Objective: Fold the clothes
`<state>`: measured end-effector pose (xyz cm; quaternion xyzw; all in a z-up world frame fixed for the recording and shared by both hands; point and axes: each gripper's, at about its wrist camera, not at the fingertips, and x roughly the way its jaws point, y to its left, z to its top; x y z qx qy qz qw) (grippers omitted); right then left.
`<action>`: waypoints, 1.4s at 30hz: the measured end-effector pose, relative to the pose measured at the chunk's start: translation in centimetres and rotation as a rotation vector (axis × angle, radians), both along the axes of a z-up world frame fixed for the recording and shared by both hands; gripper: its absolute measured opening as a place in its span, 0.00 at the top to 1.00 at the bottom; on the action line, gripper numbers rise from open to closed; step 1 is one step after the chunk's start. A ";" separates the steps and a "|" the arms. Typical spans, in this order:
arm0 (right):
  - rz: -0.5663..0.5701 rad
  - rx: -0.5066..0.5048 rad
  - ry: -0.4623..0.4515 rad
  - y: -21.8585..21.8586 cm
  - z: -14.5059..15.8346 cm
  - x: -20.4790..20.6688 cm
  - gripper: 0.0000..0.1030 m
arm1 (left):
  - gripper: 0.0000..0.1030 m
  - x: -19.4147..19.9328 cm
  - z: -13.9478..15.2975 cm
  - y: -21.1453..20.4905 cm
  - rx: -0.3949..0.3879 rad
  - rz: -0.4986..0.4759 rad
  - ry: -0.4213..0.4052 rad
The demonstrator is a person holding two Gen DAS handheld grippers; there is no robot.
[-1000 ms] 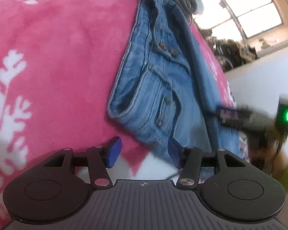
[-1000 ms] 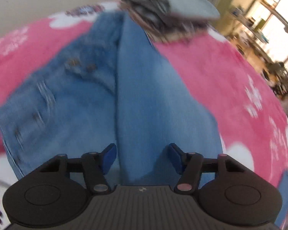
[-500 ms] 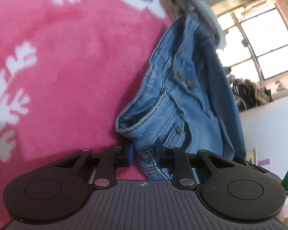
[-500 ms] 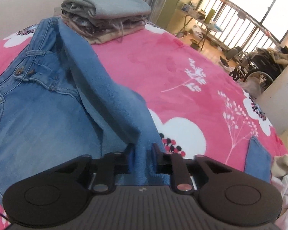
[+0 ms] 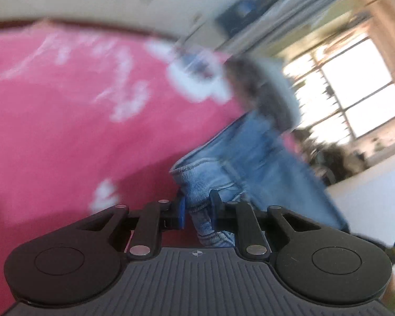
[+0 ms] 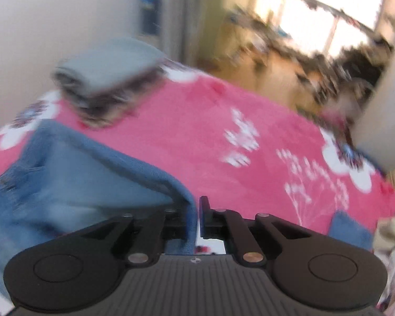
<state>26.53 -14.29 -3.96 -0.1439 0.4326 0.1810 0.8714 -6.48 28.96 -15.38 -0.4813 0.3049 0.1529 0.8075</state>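
The jeans (image 5: 252, 163) lay on the pink floral blanket (image 5: 65, 137), running from the lower centre of the left wrist view up toward the window at the right, with the waistband end bunched nearest that camera. A second before, both grippers had hovered over the denim with their fingers spread and nothing between them. Now the left gripper (image 5: 197, 210) was clamped on a thick roll of the waistband, its fingers nearly together with the cloth squeezed between the pads. The right gripper (image 6: 194, 218) sat at the lower centre of its own view with a thin blue edge of the jeans (image 6: 97, 184) in its gap; half a second earlier it had pinched that fold tight, and now its jaws were opening, the cloth lying against the left pad with a sliver of daylight beside the right one. Both views had become heavily blurred, and the blanket had dropped away beneath the denim, which read as the garment being lifted and carried across the bed. In my judgement the fold was under way, but the slackening right grip risked dropping that edge. The stack of folded clothes (image 6: 108, 79) sat in the upper left of the right wrist view, beyond the jeans.
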 end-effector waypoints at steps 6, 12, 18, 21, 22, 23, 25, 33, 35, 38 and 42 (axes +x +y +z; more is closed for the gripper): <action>-0.099 -0.091 0.090 0.4 -3.7 3.6 0.40 | 0.77 0.3 -2.1 -0.2 -0.017 -0.042 0.046; 0.114 -0.234 -0.184 4.4 1.2 -0.6 0.31 | 0.65 0.5 -3.3 0.2 -0.064 -0.065 0.047; 0.330 -0.022 -0.210 9.6 3.4 -5.0 0.34 | 0.65 0.0 -3.2 -0.1 -0.072 -0.033 0.044; 0.513 0.036 -0.146 15.2 1.6 -7.7 0.40 | 0.64 -0.6 -1.6 -0.7 0.018 -0.010 0.062; 0.564 0.043 -0.138 17.0 0.8 -8.3 0.42 | 0.64 -1.1 -0.9 -0.9 0.061 0.003 0.062; 0.615 0.049 -0.131 18.8 0.0 -9.0 0.43 | 0.64 -1.6 -0.1 -1.0 0.103 0.016 0.057; 0.671 0.067 -0.115 21.7 -1.5 -9.1 0.45 | 0.64 -2.3 1.4 -1.1 0.167 0.030 0.032; 0.718 0.067 -0.057 28.7 -5.9 -6.8 0.46 | 0.61 5.4 0.6 -1.3 -0.031 -0.166 -0.083; 0.711 0.043 -0.013 29.1 -7.4 -6.4 0.46 | 0.61 7.3 -0.9 -1.9 -0.024 -0.169 -0.024; 0.715 0.009 -0.001 28.8 -8.7 -6.7 0.46 | 0.62 8.4 -2.4 -2.4 -0.002 -0.157 0.026; 0.707 0.016 -0.013 28.2 -8.7 -6.8 0.46 | 0.61 8.6 -2.7 -2.5 -0.001 -0.122 0.013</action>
